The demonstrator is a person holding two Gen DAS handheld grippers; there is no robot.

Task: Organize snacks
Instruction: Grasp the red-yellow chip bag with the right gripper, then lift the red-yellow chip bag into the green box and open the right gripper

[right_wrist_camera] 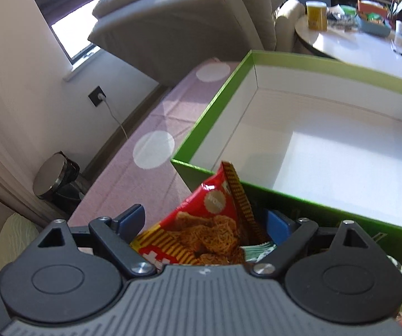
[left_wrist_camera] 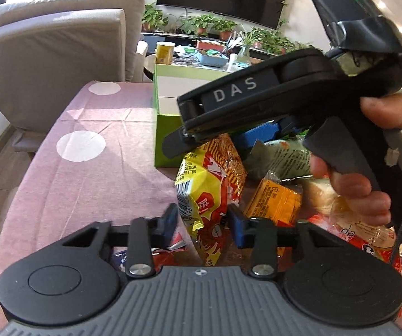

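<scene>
Left gripper (left_wrist_camera: 202, 219) is clamped on the noodle pack's (left_wrist_camera: 212, 184) lower end, its long axis running up and away from the jaws toward the box (right_wrist_camera: 327, 140) just beyond; right gripper (right_wrist_camera: 206, 225) straddles the top corner, jaws wide, no visible pad contact; crinkly red-yellow foil.

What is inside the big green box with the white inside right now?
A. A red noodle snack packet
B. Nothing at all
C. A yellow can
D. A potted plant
B: in the right wrist view the green cardboard box shows only its bare white floor and walls, and the red and yellow noodle snack packet stands outside its near wall.
</scene>
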